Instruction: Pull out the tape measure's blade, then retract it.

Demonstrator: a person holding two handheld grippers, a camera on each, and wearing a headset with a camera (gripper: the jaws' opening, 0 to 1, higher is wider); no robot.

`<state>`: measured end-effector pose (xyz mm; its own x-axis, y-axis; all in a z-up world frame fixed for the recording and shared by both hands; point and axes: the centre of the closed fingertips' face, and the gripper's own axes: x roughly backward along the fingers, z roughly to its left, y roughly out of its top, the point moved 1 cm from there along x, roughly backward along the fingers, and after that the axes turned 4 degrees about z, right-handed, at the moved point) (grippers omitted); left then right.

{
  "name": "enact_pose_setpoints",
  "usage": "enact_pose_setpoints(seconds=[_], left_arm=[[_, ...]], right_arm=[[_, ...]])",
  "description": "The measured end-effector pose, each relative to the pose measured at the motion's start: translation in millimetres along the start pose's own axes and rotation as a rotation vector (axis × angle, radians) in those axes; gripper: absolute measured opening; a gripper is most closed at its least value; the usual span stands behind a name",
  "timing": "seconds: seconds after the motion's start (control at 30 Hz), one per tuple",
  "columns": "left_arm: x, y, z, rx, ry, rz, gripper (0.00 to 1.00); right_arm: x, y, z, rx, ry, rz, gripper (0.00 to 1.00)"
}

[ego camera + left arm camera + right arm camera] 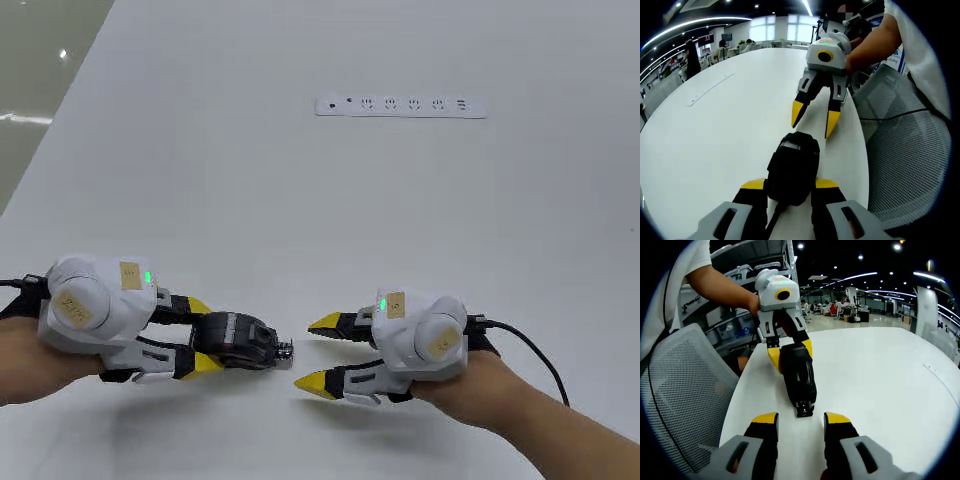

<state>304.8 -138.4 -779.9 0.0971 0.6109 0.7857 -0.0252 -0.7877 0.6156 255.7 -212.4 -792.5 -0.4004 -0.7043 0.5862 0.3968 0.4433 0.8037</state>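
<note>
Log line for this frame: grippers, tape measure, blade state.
left gripper: shut on tape measure | right gripper: open, facing hook, not touching | hook: at case, nothing pulled out

A: How is the head view set?
B: Downward, from above the table (pixel 300 200).
A: The gripper views?
B: Aimed closely at each other; the tape measure (pixel 240 340), between left gripper (pixel 210 335) and right gripper (pixel 306 354), is shared.

Open-plan office: long white desk (pixel 300 200), power strip (pixel 400 105) well beyond the right tool (pixel 305 354), grey mesh chair (pixel 685 390) to its left off the desk edge, ceiling light strips (pixel 705 22), people at workstations (pixel 840 307) far ahead.
</note>
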Motion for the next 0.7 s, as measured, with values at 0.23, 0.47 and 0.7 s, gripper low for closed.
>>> enact_pose_setpoints(seconds=[0.23, 0.47, 0.7], left_arm=[[-0.1, -0.2, 0.1, -0.001, -0.001, 0.000, 0.31], [0.5, -0.2, -0.2, 0.001, 0.005, -0.010, 0.31], [1.0, 0.3, -0.2, -0.006, 0.005, -0.008, 0.30]], right_arm=[[-8.0, 0.3, -2.4, 0.019, 0.013, 0.001, 0.31], [-16.5, 0.9, -2.9, 0.030, 0.028, 0.005, 0.28], [-23.1, 0.6, -3.0, 0.042, 0.035, 0.006, 0.25]])
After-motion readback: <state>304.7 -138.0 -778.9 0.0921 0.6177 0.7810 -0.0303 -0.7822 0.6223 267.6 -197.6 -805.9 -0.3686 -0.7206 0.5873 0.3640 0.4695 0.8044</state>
